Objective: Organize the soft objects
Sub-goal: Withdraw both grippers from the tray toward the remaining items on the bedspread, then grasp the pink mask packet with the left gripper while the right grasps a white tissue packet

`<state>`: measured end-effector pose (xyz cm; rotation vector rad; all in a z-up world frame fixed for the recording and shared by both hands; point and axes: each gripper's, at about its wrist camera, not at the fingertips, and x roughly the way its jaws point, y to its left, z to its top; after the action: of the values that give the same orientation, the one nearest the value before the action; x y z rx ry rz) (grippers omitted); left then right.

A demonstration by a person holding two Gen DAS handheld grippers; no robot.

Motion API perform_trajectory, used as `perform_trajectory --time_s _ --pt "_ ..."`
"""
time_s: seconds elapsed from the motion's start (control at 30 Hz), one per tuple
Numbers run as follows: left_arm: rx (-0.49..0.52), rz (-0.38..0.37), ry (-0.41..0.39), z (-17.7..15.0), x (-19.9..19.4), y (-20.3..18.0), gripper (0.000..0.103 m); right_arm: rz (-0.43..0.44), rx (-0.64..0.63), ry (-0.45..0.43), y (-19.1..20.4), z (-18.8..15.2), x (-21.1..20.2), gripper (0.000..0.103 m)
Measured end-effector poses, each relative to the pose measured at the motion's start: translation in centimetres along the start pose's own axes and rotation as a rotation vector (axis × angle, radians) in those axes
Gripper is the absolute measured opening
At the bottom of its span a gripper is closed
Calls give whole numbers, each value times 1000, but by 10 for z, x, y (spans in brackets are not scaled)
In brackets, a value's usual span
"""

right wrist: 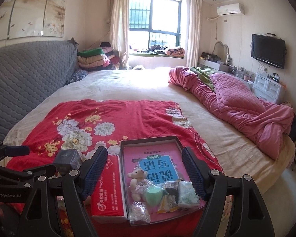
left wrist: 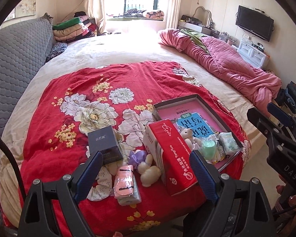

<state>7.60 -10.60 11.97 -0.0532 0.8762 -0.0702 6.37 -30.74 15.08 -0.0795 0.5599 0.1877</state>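
On the red floral blanket (left wrist: 100, 83) lie a cream plush toy (left wrist: 150, 172) with a purple bow, a pink packet (left wrist: 125, 181), a white patterned cloth (left wrist: 102, 185), a dark box (left wrist: 105, 143) and a red tissue box (left wrist: 171, 158). A shallow tray (right wrist: 126, 144) holds a pink book (right wrist: 157, 164), a small teddy (right wrist: 137, 183), a green cup (right wrist: 153, 196), a tissue pack (right wrist: 187, 194) and snack packets. My left gripper (left wrist: 146, 175) hangs open above the plush. My right gripper (right wrist: 144, 174) stands open over the tray, holding nothing.
The blanket lies on a large bed (right wrist: 140, 85) with a grey quilted headboard (right wrist: 29, 75) on the left. A rumpled pink quilt (right wrist: 236, 102) runs along the right side. Folded bedding (right wrist: 94, 59) is stacked by the window. White drawers (right wrist: 270, 86) stand at the right wall.
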Motion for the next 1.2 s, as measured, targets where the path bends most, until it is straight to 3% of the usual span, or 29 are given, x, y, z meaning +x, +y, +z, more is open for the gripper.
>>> perform_trajectory --time_s 0.77,1.2 --pt "-107 45 96 -26 24 73 89 111 -151 53 63 -18 14 79" --pt "-122 -31 241 -53 79 79 89 169 -271 131 99 -52 37 79"
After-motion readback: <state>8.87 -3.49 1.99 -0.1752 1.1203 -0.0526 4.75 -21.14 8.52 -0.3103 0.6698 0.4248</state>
